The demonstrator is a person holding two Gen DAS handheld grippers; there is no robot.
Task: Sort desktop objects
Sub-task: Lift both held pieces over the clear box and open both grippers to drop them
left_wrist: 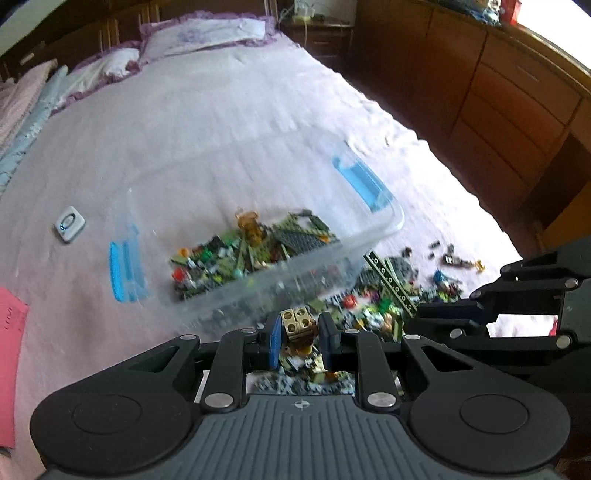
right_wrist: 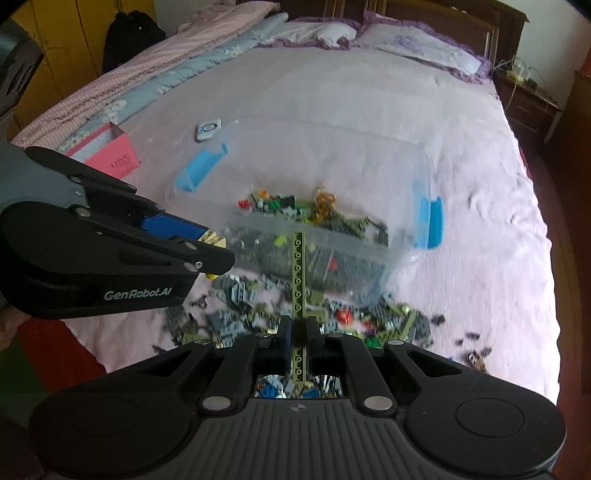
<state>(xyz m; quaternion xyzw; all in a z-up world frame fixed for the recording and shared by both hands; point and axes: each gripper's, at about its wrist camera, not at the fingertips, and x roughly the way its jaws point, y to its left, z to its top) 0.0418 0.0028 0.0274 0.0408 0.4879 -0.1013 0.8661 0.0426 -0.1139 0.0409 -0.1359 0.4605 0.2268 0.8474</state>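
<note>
A clear plastic bin (left_wrist: pixel 373 236) with blue latches sits on the bed, part filled with toy bricks (left_wrist: pixel 243 258). It also shows in the right wrist view (right_wrist: pixel 402 254). A loose pile of bricks (left_wrist: pixel 373 306) lies on the bedcover in front of it, also seen from the right wrist (right_wrist: pixel 243 314). My left gripper (left_wrist: pixel 301 332) is shut on a tan brick piece (left_wrist: pixel 297 323), held above the pile near the bin's front wall. My right gripper (right_wrist: pixel 297 332) is shut on a long olive-green beam with holes (right_wrist: pixel 298 273), which stands upright in front of the bin.
A small white device (left_wrist: pixel 69 223) lies on the bed left of the bin. A pink box (right_wrist: pixel 114 157) stands at the bed's left edge. Pillows (left_wrist: pixel 207 35) lie at the head. Wooden cabinets (left_wrist: pixel 509 110) run along the right, past the bed's edge.
</note>
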